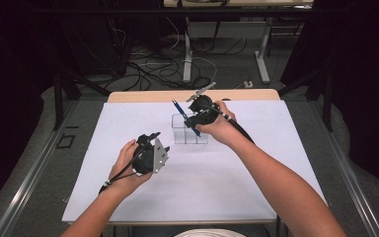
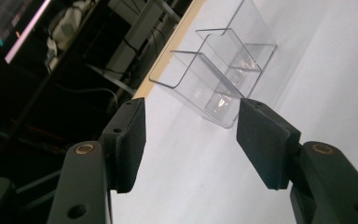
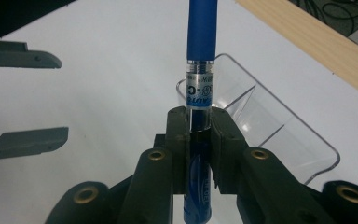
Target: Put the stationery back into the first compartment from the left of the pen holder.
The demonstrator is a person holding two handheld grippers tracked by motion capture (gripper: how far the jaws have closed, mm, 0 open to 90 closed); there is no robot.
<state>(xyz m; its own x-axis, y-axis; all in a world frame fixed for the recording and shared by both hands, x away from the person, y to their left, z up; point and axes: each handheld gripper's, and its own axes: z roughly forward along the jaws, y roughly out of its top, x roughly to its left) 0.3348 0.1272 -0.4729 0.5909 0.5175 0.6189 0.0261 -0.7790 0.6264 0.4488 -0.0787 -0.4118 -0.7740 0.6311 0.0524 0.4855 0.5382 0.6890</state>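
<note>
A clear plastic organiser (image 1: 187,129) with several compartments stands on the white table sheet (image 1: 128,197) near its far middle. My right gripper (image 1: 196,120) hovers over it, shut on a blue pen (image 1: 180,108) that slants up and to the left. In the right gripper view the pen (image 3: 200,56) runs up between the closed jaws, above the organiser (image 3: 279,126). My left gripper (image 1: 150,138) is held above the sheet, left of and nearer than the organiser, open and empty. Its view looks past the spread jaws at the organiser (image 2: 219,70).
The sheet covers a wooden table whose far edge (image 1: 143,95) shows. Beyond it are cables (image 1: 153,69) and white table legs (image 1: 187,54) on the floor. A metal rail (image 1: 29,173) runs along the left side.
</note>
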